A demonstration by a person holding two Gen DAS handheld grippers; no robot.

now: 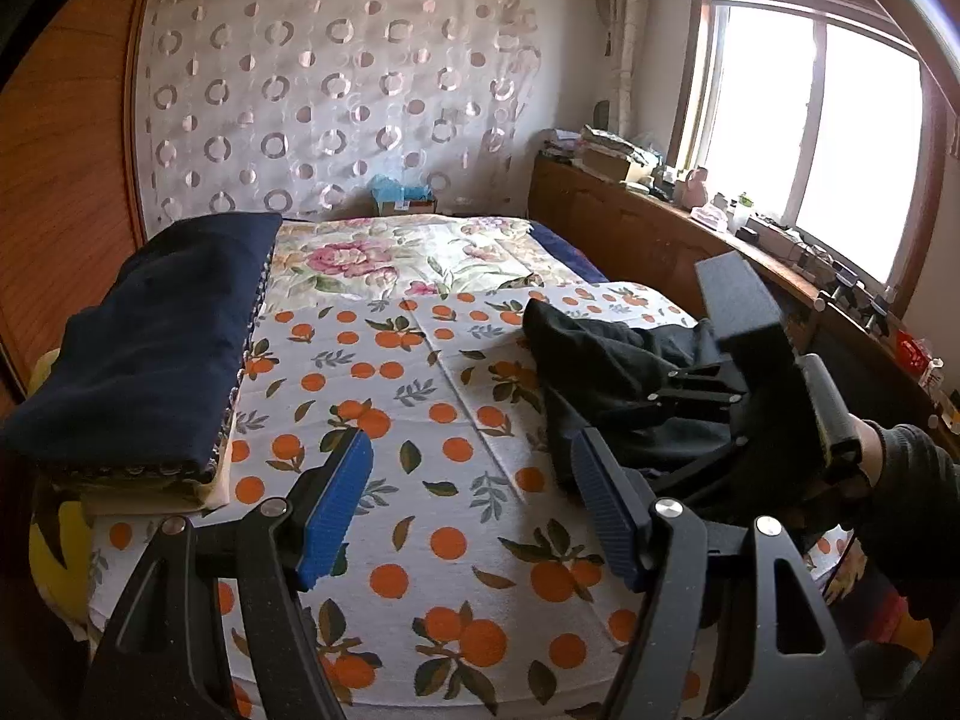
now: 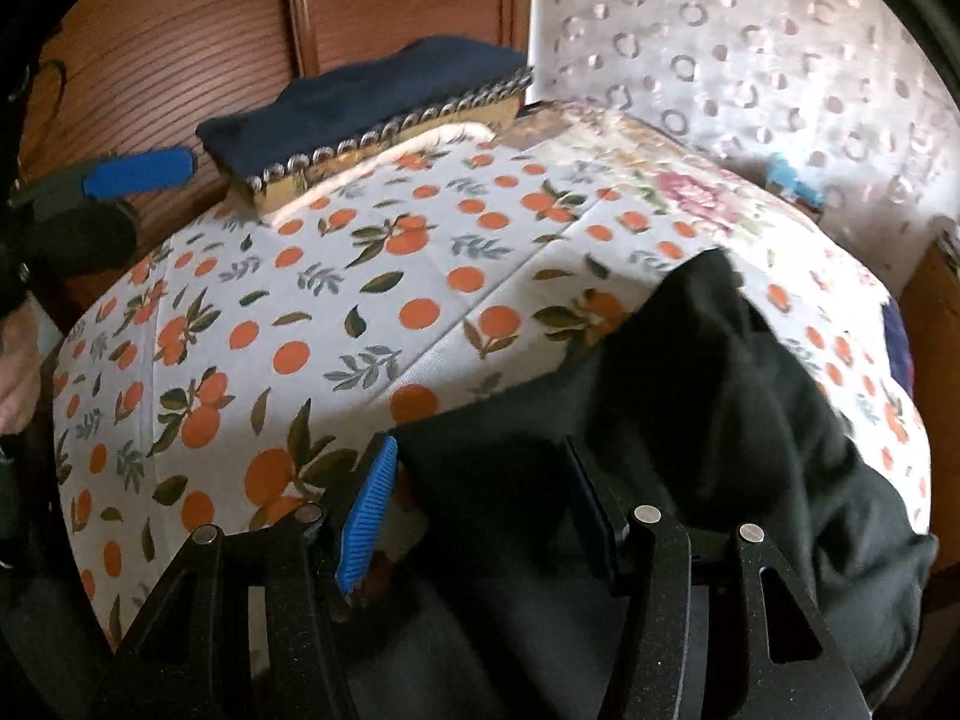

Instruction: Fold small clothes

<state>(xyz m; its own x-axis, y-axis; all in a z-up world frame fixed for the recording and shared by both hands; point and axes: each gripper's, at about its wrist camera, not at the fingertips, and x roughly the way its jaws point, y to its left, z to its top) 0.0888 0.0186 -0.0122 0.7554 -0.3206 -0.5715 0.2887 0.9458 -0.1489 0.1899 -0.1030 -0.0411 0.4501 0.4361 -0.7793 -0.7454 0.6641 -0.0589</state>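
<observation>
On orange-print sheet (image 1: 384, 396), left gripper (image 1: 474, 510) apart, right gripper (image 2: 480, 510) apart over black garment (image 2: 690, 396), navy stack (image 1: 144, 348) beside.

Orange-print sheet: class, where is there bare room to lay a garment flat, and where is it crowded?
Free: the orange-print sheet between the navy folded pile and the black garment. Crowded: the right side, under that garment and the right tongs.

The bed (image 1: 420, 372) is covered near its front edge with a white sheet printed with oranges and leaves (image 1: 384, 420); toward the far edge a floral cover with pink flowers (image 1: 384, 258) shows. At the left edge lies a stack of folded textiles with a dark navy piece on top (image 1: 156, 348). Near the right edge a crumpled black garment (image 1: 606, 378) lies on the orange-print sheet.
</observation>
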